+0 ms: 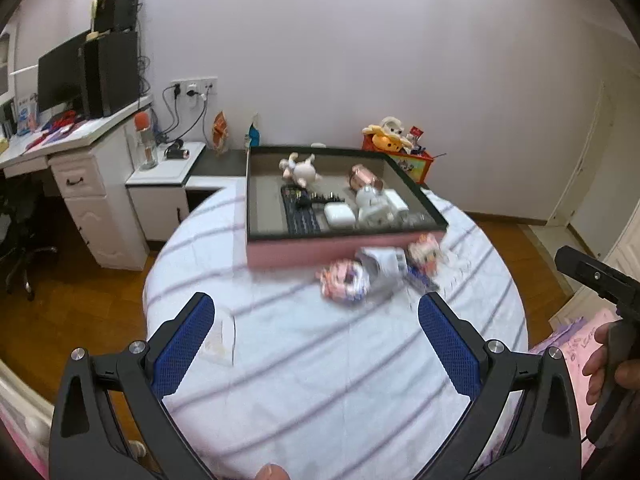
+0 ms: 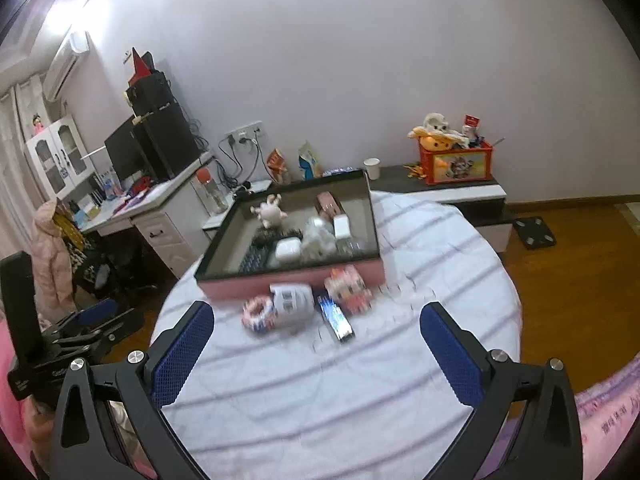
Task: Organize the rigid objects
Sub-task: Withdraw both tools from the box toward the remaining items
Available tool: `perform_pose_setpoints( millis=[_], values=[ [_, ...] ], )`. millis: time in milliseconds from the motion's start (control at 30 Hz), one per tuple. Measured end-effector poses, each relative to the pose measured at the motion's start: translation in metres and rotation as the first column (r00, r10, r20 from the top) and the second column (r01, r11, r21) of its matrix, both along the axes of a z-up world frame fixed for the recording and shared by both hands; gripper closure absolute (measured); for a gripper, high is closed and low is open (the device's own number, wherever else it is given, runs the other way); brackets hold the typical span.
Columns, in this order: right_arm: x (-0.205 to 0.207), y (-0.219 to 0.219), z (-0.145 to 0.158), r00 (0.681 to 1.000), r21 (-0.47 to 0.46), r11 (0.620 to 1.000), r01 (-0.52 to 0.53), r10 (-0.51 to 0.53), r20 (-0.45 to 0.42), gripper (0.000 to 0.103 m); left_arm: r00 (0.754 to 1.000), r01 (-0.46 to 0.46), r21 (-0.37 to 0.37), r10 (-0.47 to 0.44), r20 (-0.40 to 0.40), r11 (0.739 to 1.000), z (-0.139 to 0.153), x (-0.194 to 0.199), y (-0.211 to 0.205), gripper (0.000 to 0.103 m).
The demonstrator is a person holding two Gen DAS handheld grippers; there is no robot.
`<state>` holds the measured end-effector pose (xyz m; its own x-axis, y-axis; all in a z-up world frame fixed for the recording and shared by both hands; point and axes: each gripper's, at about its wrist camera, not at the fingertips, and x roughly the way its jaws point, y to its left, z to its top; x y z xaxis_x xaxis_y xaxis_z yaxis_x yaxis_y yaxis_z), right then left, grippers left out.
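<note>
A pink box (image 1: 344, 249) (image 2: 224, 286) with a dark rim stands on the striped bed and holds a pig figure (image 1: 301, 169), a copper cylinder (image 1: 365, 178), white cases (image 1: 339, 215) and a dark patterned item (image 1: 300, 216). In front of it lie a pink round toy (image 2: 259, 316), a white-grey block (image 2: 292, 302), a pink figure box (image 2: 348, 288) and a blue bar (image 2: 336, 318). My left gripper (image 1: 316, 320) is open and empty, short of these items. My right gripper (image 2: 317, 328) is open and empty, hovering just before them.
A white desk (image 1: 80, 148) with a monitor and computer tower stands at left. A low white cabinet (image 1: 168, 184) sits beyond the bed. An orange toy crate (image 2: 456, 160) sits on a low shelf, a paper cup (image 2: 373, 168) near it. Wooden floor surrounds the bed.
</note>
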<state>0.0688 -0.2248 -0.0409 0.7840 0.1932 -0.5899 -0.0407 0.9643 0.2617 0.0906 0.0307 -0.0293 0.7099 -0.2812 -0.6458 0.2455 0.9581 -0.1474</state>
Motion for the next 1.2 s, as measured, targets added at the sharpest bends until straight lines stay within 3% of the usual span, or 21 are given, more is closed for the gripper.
perform_pose_setpoints(
  millis=[233,500,1033,1200],
  values=[
    [-0.016,0.001,-0.032,0.997,0.024,1.0,0.003,-0.001,-0.072,0.0,0.998,0.012,0.009,-0.011,-0.07,1.0,-0.028,-0.028,-0.008,0.0],
    [-0.015,0.002,-0.042,0.996,0.019,1.0,-0.014,0.016,-0.086,0.0,0.996,0.012,0.031,-0.009,-0.092,0.999,-0.041,-0.022,-0.015,0.0],
    [0.026,0.007,-0.065,0.987,-0.025,0.999,-0.031,0.026,-0.156,0.0,0.992,0.019,0.059,-0.011,-0.127,0.998,-0.074,0.051,-0.039,0.0],
    [0.043,0.012,-0.072,0.985,-0.077,0.996,-0.035,0.021,-0.173,0.0,0.99,0.012,0.076,-0.001,-0.143,0.997,-0.088,0.082,-0.053,0.0]
  ],
)
